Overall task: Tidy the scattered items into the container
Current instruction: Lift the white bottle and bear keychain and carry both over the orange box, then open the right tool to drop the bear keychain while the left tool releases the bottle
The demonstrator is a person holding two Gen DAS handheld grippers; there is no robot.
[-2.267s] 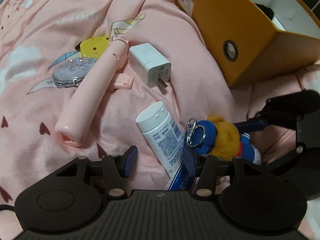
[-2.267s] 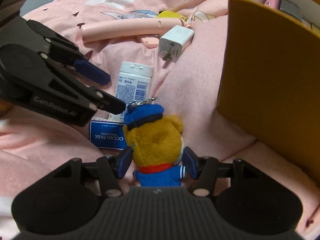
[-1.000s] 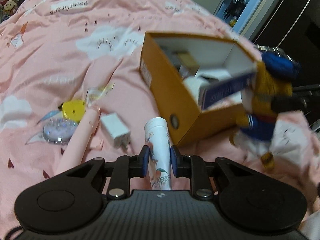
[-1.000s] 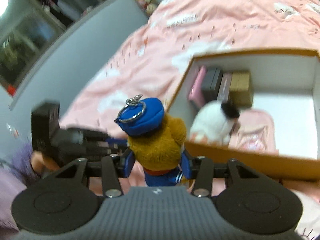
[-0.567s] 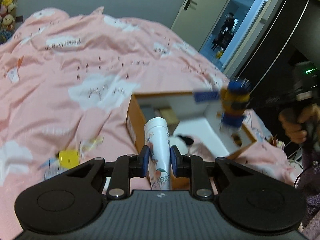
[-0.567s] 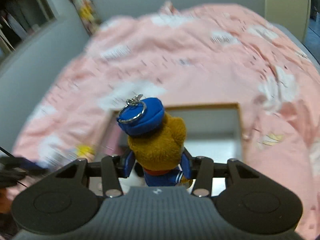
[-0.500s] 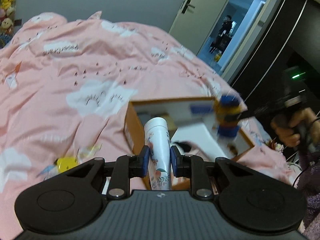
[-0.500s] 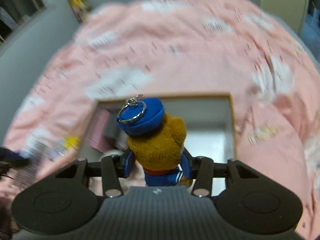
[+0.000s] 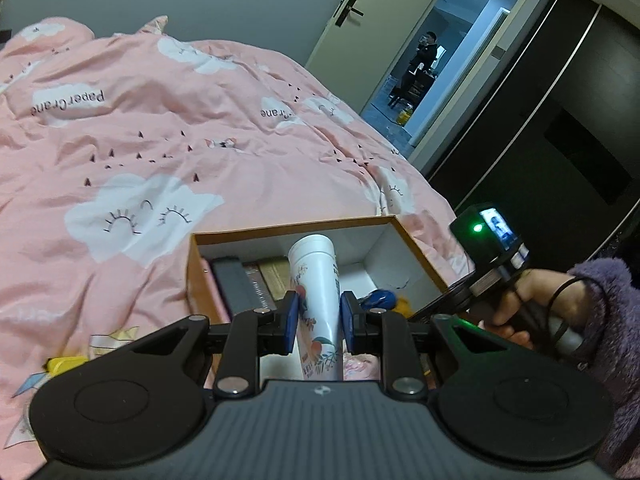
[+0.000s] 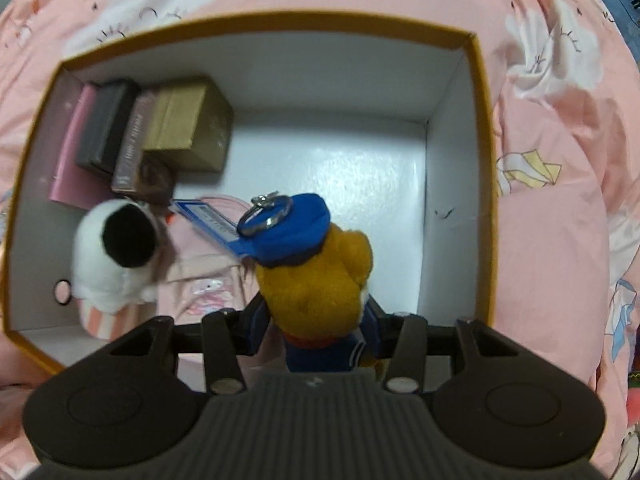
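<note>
My left gripper (image 9: 319, 320) is shut on a white tube (image 9: 317, 292) with a floral print, held upright above the near side of the orange box (image 9: 292, 225). My right gripper (image 10: 316, 332) is shut on a brown plush bear keychain (image 10: 316, 268) with a blue cap and a blue tag, held inside the mouth of the orange box (image 10: 482, 160), over its white floor. The bear's blue cap (image 9: 380, 299) also shows in the left wrist view, inside the box, with the right hand-held gripper (image 9: 492, 264) beside it.
Inside the box are a pink, a black and a gold case (image 10: 188, 124), a white plush toy (image 10: 116, 252) and a pink pouch (image 10: 208, 284). A yellow item (image 9: 66, 363) lies on the pink duvet (image 9: 140, 140) left of the box. A doorway (image 9: 436, 60) stands beyond the bed.
Both grippers closed on their items, lifted them off the duvet and carried them to the box. The right gripper has now lowered the bear into the box mouth.
</note>
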